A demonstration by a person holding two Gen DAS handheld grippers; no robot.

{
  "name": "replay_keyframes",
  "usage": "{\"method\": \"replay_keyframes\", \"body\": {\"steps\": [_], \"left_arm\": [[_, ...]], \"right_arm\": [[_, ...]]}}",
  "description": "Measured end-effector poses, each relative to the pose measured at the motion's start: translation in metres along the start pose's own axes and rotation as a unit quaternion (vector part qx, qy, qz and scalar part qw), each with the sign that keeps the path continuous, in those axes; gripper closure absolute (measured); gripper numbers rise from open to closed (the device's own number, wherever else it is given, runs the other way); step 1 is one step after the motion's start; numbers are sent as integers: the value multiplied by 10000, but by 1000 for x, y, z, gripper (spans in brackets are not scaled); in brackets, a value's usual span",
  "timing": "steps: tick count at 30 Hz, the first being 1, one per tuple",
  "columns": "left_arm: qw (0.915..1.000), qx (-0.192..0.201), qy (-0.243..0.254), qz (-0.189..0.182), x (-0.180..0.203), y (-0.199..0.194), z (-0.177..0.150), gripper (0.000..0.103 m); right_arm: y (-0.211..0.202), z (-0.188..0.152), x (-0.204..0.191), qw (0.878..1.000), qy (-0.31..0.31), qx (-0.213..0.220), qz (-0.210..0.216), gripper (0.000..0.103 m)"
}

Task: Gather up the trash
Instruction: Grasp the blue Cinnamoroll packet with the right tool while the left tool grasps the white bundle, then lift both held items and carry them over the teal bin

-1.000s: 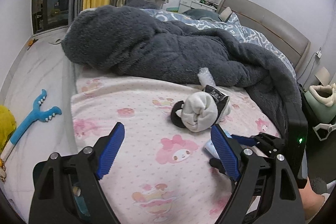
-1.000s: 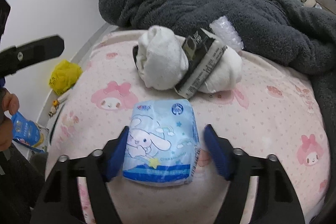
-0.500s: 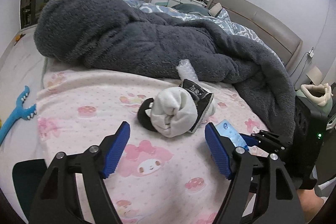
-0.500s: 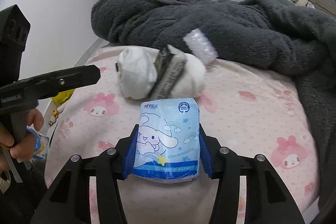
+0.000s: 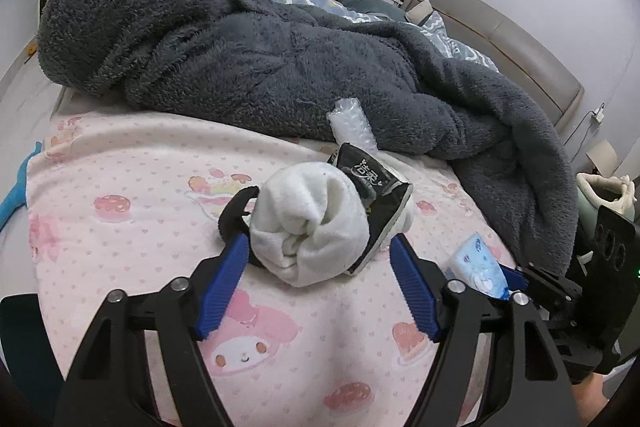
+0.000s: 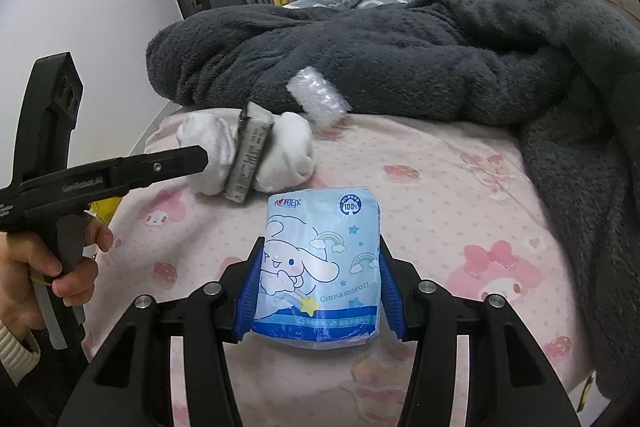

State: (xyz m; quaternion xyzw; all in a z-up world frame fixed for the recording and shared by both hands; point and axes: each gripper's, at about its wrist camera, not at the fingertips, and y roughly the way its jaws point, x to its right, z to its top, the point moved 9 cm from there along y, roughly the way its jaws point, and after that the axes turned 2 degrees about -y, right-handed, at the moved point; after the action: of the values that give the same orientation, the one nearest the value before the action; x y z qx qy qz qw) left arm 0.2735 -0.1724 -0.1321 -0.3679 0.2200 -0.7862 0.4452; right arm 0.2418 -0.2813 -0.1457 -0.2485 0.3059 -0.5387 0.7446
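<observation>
Left tongs (image 5: 316, 287) moved in, narrowing half-open around socks (image 5: 312, 223), right tongs (image 6: 318, 291) clamping tissue pack (image 6: 320, 267)

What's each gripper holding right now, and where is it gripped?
Right gripper: blue tissue pack, pinched by its two sides. Left gripper: nothing held.

Pink cartoon-print sheet (image 5: 120, 163), dark grey fleece blanket (image 5: 240, 59), pale blue tissue pack (image 6: 320, 263).

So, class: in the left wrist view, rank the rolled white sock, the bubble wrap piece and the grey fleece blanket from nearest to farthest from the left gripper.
1. Rolled white sock: just ahead of the left gripper, between its open jaws.
2. Bubble wrap piece: beyond the sock, at the blanket's edge.
3. Grey fleece blanket: heaped farthest back across the bed.
</observation>
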Motion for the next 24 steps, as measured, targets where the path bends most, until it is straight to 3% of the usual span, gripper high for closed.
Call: {"method": "replay_keyframes", "body": {"steps": [6,14,17,24], "left_arm": [[9999,-30,-61,98,-1,8,2,39],[9997,-18,-122,212,-4,13,5,62],[9998,-21,-156,137,-4,12,7,68],[9993,59,-279,-226,2,0,13,71]], "right_arm": [[-3,-4,10,10000,67,12,-12,51],[-5,-7,16,10000,87,5,-43,51],[-6,-6,16,9999,93,16,-47,51],[-7,-1,11,10000,52,65,-37,51]]}}
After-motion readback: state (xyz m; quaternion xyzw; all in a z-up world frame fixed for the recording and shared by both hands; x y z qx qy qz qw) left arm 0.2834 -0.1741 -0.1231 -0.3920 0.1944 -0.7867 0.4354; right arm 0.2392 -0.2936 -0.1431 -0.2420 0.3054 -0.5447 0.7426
